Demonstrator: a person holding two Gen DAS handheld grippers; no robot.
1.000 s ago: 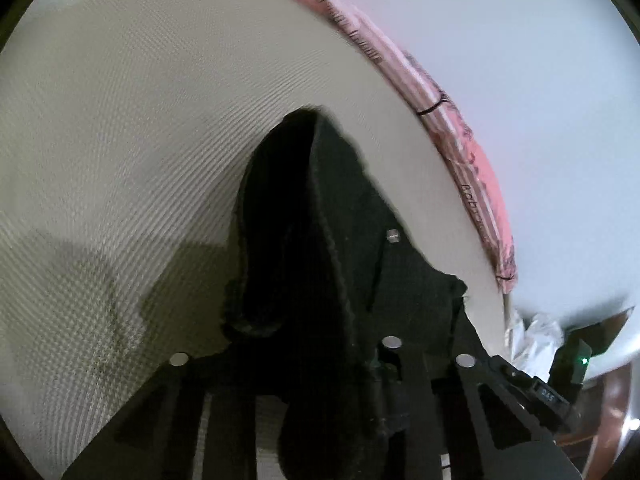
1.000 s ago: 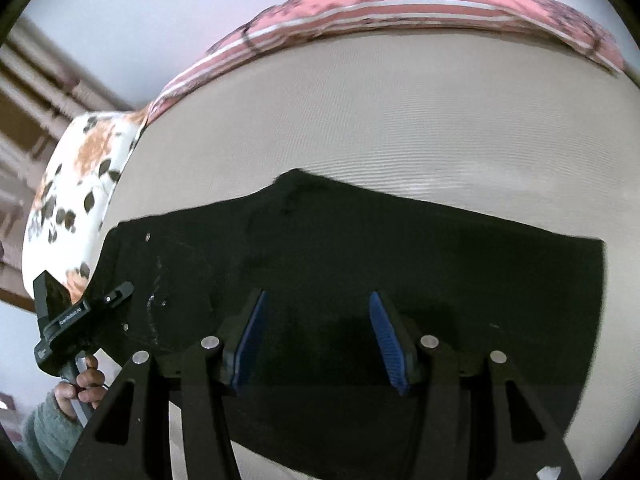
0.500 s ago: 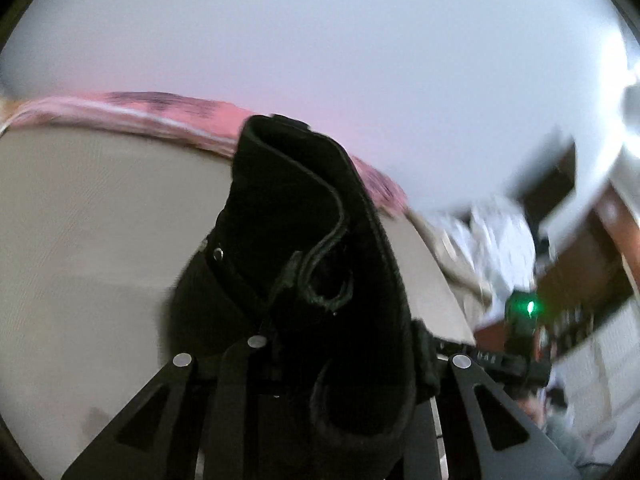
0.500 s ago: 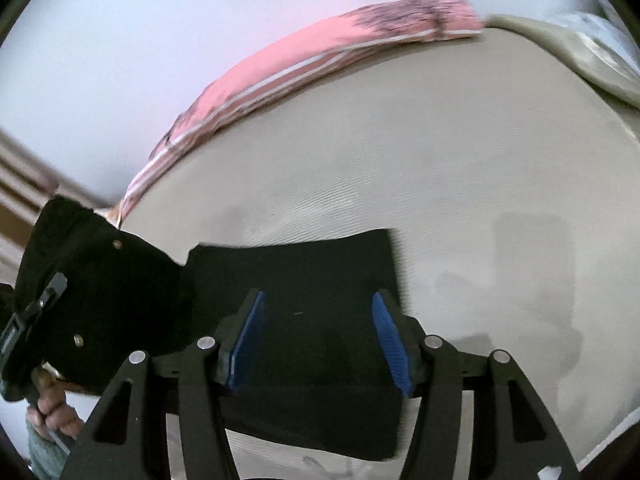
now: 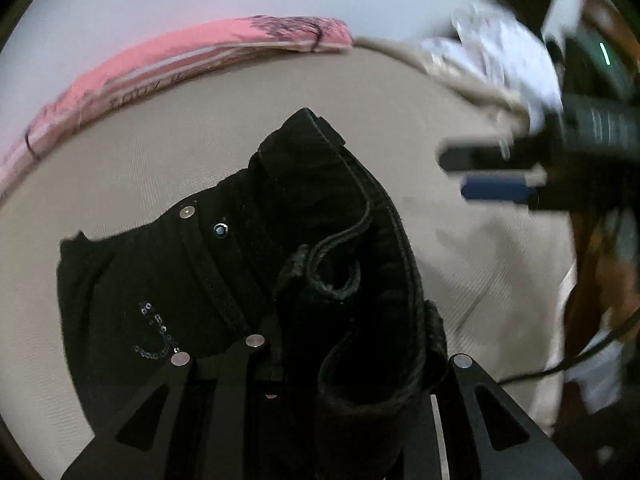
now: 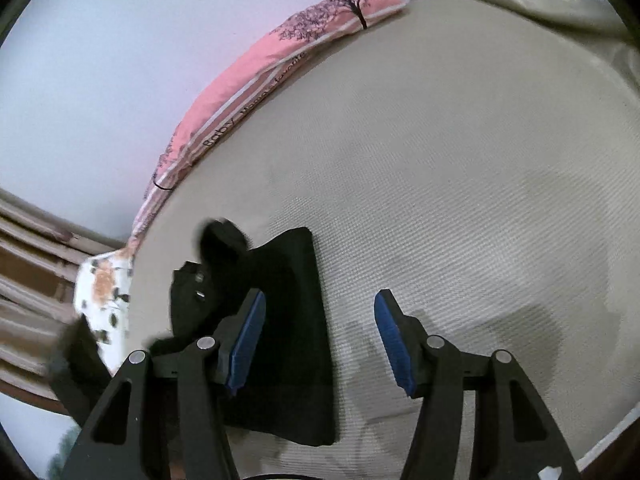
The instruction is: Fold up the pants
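Two grippers are in play, so take them left to right. Your left gripper (image 5: 320, 368) is clamped nearly shut on the waistband end of the black pants (image 5: 168, 280), the bunched cloth standing up between its fingers. Below it the rest of the pants lies on the beige mattress (image 5: 160, 140), near the pink pillow (image 5: 180, 60). Carry that end across low and level, so the top layer lands square on the layer beneath instead of twisting. Your right gripper (image 6: 320, 340) stands about half open and holds nothing, hovering over the right edge of the folded stack. Use it to pin that edge as the waistband comes down, then release the left only once the hems line up.
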